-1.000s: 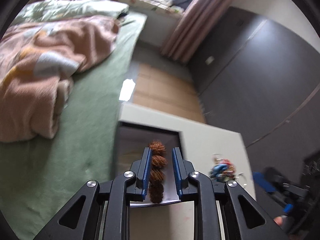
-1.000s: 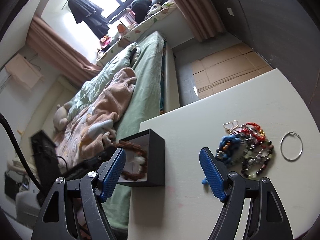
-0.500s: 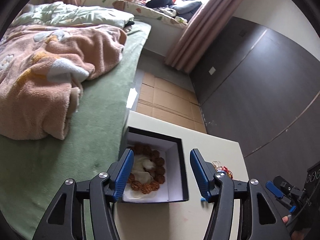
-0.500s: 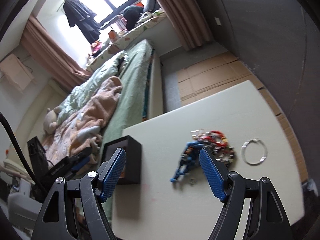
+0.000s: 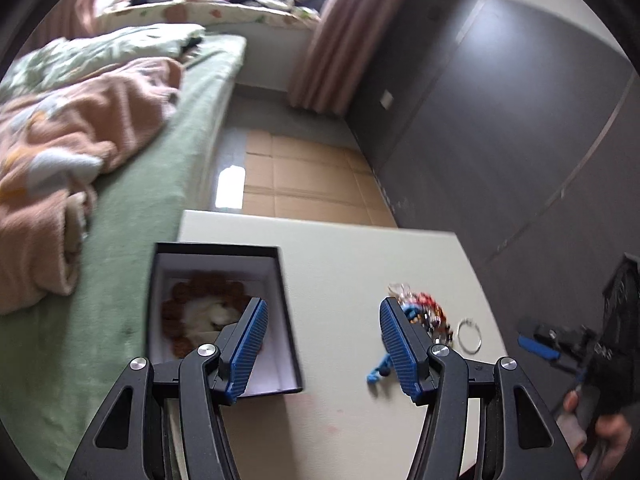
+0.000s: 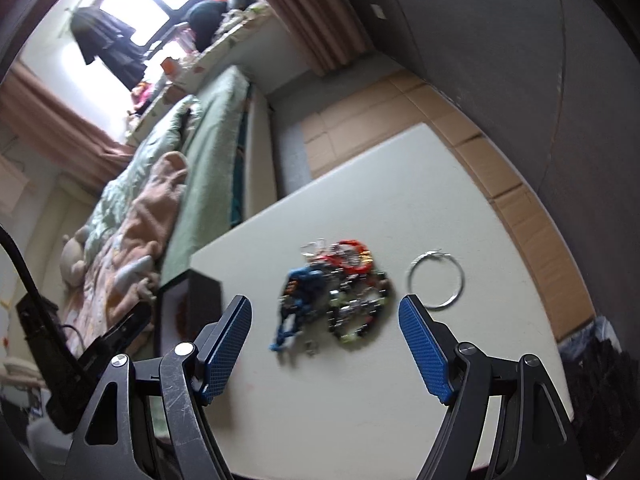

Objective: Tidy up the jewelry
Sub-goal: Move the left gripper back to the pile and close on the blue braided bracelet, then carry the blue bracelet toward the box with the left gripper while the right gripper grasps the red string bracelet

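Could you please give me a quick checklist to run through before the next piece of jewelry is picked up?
1. Left tool open and empty: ok.
2. Right tool open and empty: ok.
3. Brown bracelet lying inside the box: ok.
4. Right tool lined up over the jewelry pile: ok.
5. Silver ring lying apart from the pile: ok.
6. Pieces in the pile untangled: cannot tell.

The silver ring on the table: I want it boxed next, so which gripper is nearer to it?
Right. The right gripper hangs open over the bead pile, the silver ring just beyond its right finger. The left gripper sits farther, between box and pile.
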